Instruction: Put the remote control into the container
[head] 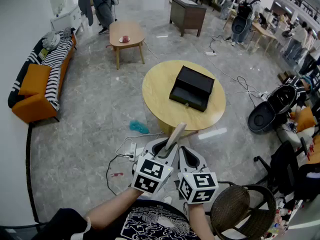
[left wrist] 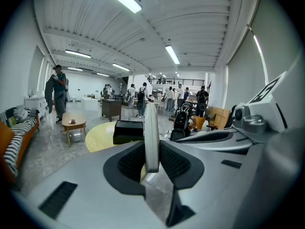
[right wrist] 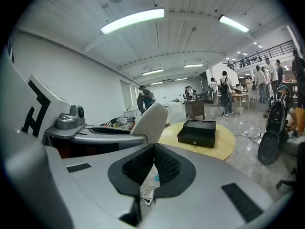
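A slim white remote control (head: pixel 175 134) sticks up and forward out of my left gripper (head: pixel 168 149), which is shut on its lower end. In the left gripper view the remote (left wrist: pixel 151 136) stands edge-on between the black pads of that gripper (left wrist: pixel 151 162). The container is a black open box (head: pixel 192 88) lying on the round yellow table (head: pixel 156 91) ahead of both grippers, some way off. My right gripper (head: pixel 188 156) is close beside the left one. Seen in its own view, the right gripper (right wrist: pixel 153 162) has its pads together with nothing between them, and the remote (right wrist: pixel 151 122) and box (right wrist: pixel 197 131) show beyond.
A small wooden table (head: pixel 126 36) with a red cup stands farther back, a striped sofa (head: pixel 44 74) along the left wall, a dark cabinet (head: pixel 187 15) behind. A wicker chair (head: pixel 243 210) is at my lower right. Cables (head: pixel 119 156) and a teal object (head: pixel 138 127) lie on the floor.
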{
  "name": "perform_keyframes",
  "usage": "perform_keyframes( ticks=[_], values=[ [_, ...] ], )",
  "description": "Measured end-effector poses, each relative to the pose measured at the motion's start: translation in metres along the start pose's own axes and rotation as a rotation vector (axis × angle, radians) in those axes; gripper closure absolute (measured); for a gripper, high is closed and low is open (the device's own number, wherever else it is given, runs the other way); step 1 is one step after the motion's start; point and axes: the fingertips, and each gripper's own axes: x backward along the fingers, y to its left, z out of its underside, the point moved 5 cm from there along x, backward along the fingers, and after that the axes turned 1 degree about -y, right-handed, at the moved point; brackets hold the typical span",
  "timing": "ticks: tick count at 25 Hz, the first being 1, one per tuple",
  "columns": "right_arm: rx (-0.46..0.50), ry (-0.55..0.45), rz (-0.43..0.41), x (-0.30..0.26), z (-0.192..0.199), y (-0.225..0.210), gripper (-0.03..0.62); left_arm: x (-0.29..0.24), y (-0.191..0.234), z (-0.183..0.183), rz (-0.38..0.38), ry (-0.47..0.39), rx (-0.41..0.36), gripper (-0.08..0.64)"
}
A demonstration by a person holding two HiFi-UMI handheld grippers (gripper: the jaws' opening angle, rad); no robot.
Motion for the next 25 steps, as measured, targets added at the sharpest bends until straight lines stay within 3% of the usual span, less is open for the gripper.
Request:
perform_keyframes(
  ticks=[25],
  values=[
    [-0.023,0.025,0.091,-0.048,0.003,0.049,0.569,0.017,0.071,0.012,0.089,0.008,0.033,0.460]
  ],
)
